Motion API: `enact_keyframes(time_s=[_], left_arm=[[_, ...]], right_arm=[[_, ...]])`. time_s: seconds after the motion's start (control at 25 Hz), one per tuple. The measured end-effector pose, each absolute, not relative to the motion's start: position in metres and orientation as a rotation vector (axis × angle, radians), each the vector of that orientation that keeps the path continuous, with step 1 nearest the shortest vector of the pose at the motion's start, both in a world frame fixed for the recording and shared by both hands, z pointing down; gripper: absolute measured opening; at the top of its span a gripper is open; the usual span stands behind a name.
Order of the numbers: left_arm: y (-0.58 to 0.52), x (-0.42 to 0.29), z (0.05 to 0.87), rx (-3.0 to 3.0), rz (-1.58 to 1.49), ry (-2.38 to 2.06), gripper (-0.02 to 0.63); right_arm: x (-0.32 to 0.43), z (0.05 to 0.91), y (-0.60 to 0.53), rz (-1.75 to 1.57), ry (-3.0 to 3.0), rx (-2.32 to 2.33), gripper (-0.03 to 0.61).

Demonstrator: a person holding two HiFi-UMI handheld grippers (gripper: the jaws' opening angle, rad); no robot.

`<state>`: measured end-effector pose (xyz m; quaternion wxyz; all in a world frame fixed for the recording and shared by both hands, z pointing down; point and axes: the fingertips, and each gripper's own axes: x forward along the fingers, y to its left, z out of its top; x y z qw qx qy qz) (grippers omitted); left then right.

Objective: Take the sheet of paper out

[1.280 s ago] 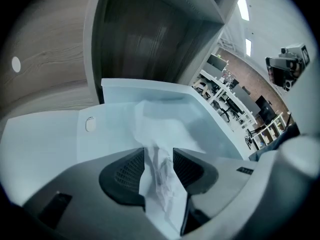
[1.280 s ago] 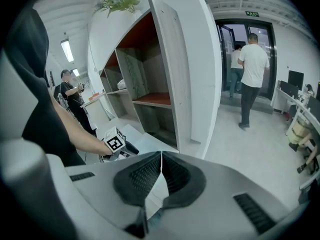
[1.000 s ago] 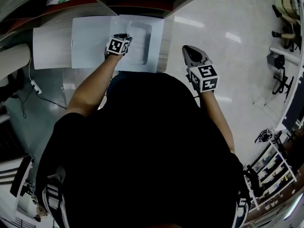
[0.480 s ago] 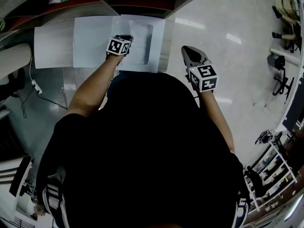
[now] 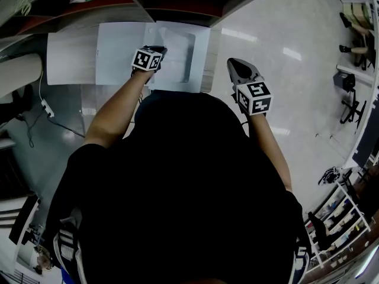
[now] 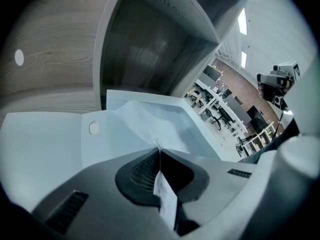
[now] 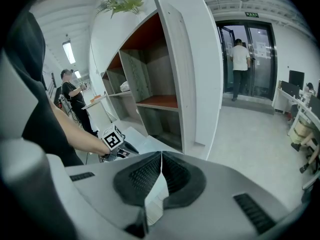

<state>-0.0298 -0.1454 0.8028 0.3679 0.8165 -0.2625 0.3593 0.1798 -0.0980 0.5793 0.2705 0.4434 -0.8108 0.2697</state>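
I've got the left gripper point(image 6: 159, 149) clamped on the sheet of paper point(image 6: 150, 118); its jaws have just been closing. The sheet's edge is nipped right at the pad tips, and the paper tents up in a ridge from the folder point(image 6: 50, 144) to the jaws. The rest of the sheet lies in the right half of the folder, which is open, at the centre of the left gripper view. The folder's panel with the round snap point(image 6: 93, 128) lies flat just left of the sheet. The folder sits on the wood-grain table point(image 6: 45, 69), upper left of that frame, with a shelf unit point(image 6: 150, 49) behind it.

Head view: the folder is spread across the top of the frame, and the left gripper reaches in over its right half with its marker cube point(image 5: 147, 59) facing up. The right gripper point(image 5: 233, 62) is right of centre, well apart from the folder, over the glossy floor point(image 5: 266, 34). Its jaws are pressed together with nothing between them. Its own view confirms it: the pads meet, and there's only floor and shelf unit beyond. The left gripper's cube shows at left of centre there. One person point(image 7: 240, 59) stands at the glass doors point(image 7: 262, 54), upper right of that view; another is at far left.
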Motion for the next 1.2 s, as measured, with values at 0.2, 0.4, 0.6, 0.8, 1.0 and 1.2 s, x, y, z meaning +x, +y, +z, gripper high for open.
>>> enact_keyframes(time_s=[0.2, 0.4, 0.6, 0.8, 1.0, 1.2], left_arm=[[-0.149, -0.045, 0.8, 2.099, 0.922, -0.696, 0.026], [-0.152, -0.059, 0.795, 2.097, 0.917, -0.72, 0.026], [-0.151, -0.073, 0.788, 2.104, 0.911, -0.745, 0.026], [-0.152, -0.089, 0.779, 2.097, 0.89, -0.785, 0.026], [-0.158, -0.11, 0.768, 2.091, 0.861, -0.832, 0.026], [-0.161, -0.129, 0.756, 2.089, 0.837, -0.876, 0.026]], right_arm=[[0.17, 0.574, -0.1, 0.714, -2.2, 1.199, 0.014], [0.163, 0.572, -0.097, 0.711, -2.2, 1.202, 0.015], [0.158, 0.57, -0.092, 0.701, -2.204, 1.199, 0.015], [0.153, 0.565, -0.093, 0.69, -2.215, 1.201, 0.014], [0.143, 0.563, -0.096, 0.679, -2.229, 1.196, 0.014], [0.137, 0.562, -0.097, 0.66, -2.24, 1.19, 0.014]])
